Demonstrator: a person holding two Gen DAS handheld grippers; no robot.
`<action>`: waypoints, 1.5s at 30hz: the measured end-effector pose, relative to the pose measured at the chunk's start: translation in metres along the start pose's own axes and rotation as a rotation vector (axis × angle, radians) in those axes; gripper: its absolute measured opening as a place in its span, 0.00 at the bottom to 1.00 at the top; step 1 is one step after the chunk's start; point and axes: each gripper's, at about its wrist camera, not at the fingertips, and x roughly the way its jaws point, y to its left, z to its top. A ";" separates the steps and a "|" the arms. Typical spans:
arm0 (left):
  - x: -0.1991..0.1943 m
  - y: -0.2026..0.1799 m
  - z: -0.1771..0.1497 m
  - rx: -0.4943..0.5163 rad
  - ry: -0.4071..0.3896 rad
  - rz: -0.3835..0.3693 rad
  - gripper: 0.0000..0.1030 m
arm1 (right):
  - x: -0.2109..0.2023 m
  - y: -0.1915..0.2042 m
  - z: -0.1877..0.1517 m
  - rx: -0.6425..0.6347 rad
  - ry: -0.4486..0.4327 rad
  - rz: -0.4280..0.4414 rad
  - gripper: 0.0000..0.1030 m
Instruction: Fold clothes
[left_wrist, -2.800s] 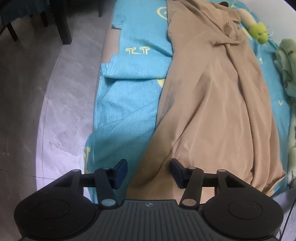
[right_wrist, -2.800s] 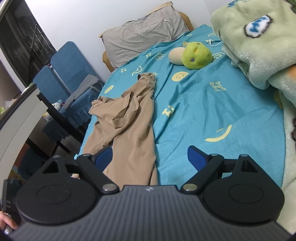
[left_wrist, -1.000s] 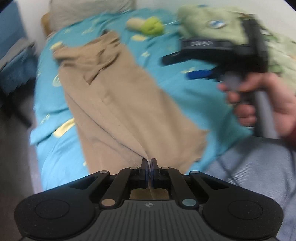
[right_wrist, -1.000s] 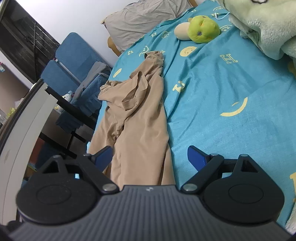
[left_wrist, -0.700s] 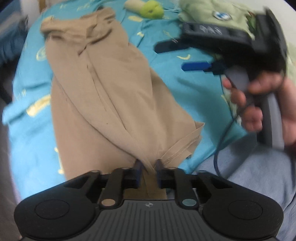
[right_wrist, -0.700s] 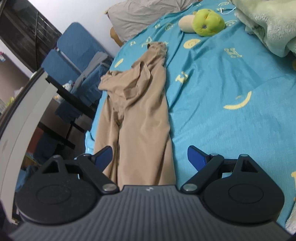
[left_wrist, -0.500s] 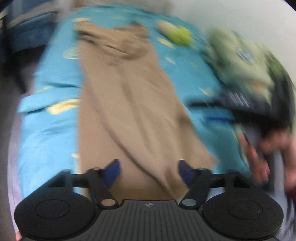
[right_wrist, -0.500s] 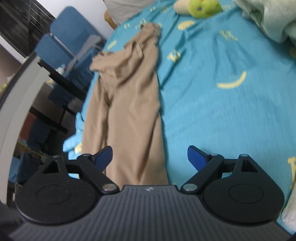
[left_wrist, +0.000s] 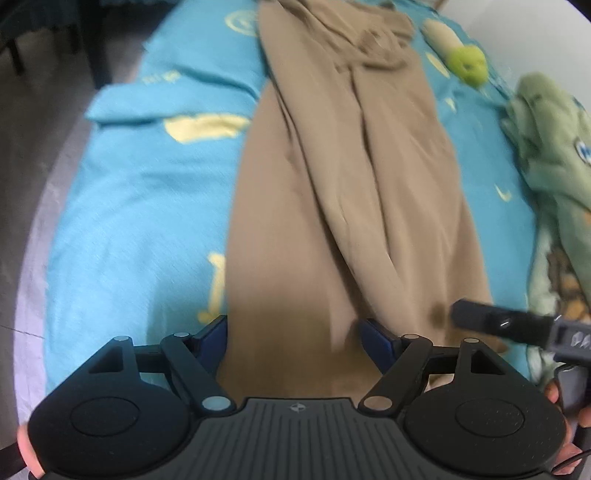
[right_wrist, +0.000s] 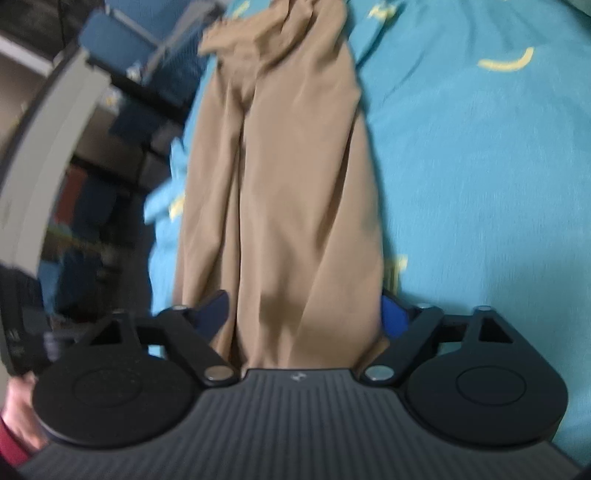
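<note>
Left tool (left_wrist: 293, 332) and right tool (right_wrist: 304, 308) both released, poised over tan trousers (left_wrist: 354, 192) on bed (left_wrist: 140, 206).

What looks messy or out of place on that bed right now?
The tan trousers lie lengthwise on the blue sheet, but their far end is bunched and twisted rather than flat. The sheet's edge is flipped back on itself at the bed's side. Nothing looks torn or spilled.
</note>
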 end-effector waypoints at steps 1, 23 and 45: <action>0.000 -0.003 -0.001 0.019 0.019 0.001 0.72 | 0.000 0.006 -0.004 -0.025 0.017 -0.025 0.79; -0.192 -0.032 -0.080 -0.009 -0.529 -0.223 0.03 | -0.155 0.074 -0.061 -0.260 -0.354 -0.130 0.16; -0.188 -0.038 -0.039 -0.010 -0.671 -0.107 0.04 | -0.163 0.074 -0.021 -0.196 -0.486 -0.033 0.16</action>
